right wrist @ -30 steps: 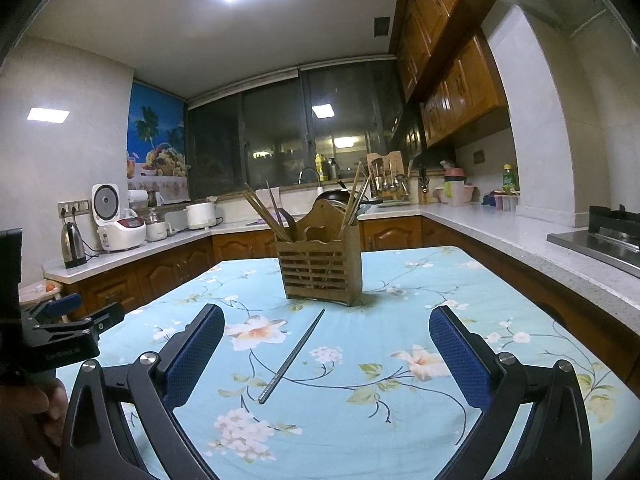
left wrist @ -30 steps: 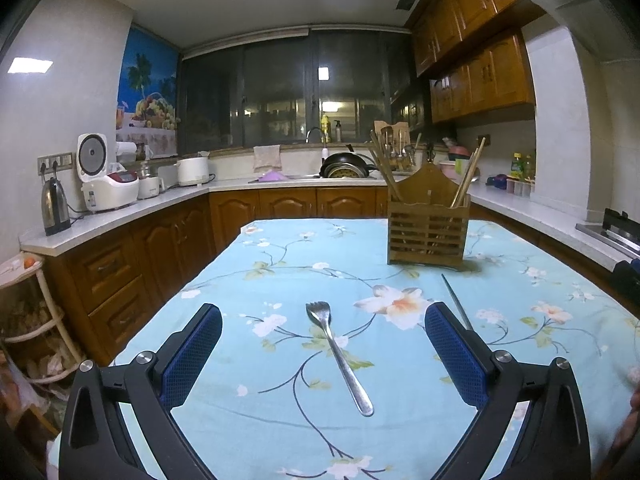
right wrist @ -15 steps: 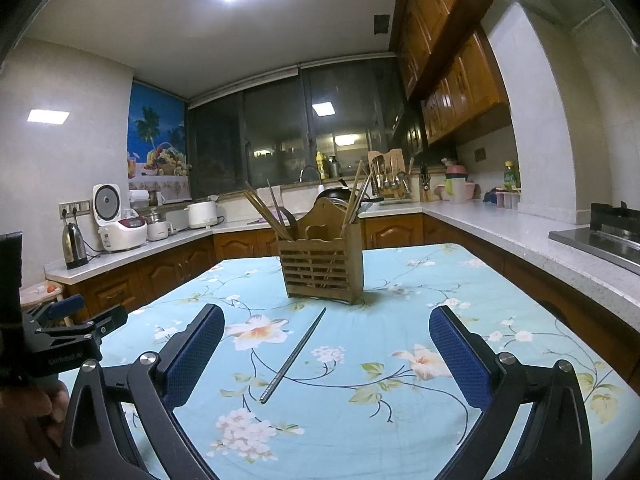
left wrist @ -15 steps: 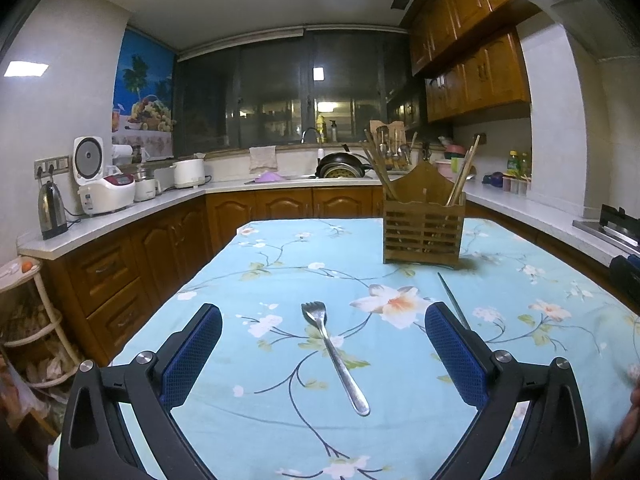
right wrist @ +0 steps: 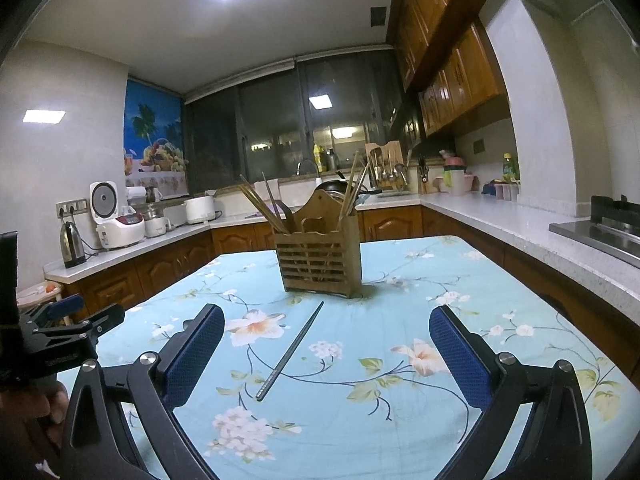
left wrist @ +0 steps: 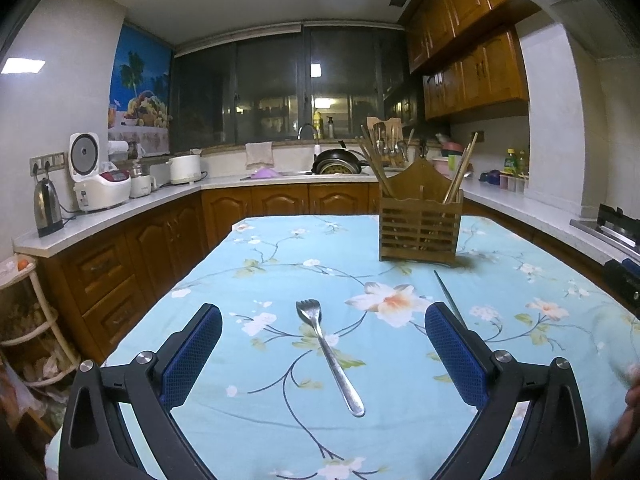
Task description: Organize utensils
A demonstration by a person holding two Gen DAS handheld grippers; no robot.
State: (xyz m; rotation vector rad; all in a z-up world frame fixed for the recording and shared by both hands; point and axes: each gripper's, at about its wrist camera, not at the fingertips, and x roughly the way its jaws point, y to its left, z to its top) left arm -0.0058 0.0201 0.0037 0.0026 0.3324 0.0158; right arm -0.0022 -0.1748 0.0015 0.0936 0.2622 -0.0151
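Little has altered. In the left wrist view the fork [left wrist: 329, 354] and the wooden utensil holder [left wrist: 420, 224] sit slightly further left and lower than a second ago, so the left tool [left wrist: 322, 354] has drifted a touch (no more than that). In the right wrist view the holder [right wrist: 319, 258] and the lone chopstick [right wrist: 291, 350] look marginally nearer.

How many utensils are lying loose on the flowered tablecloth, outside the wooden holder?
2: a silver metal fork between the left gripper's fingers, and a dark metal chopstick before the slatted wooden holder. Others may be hidden.
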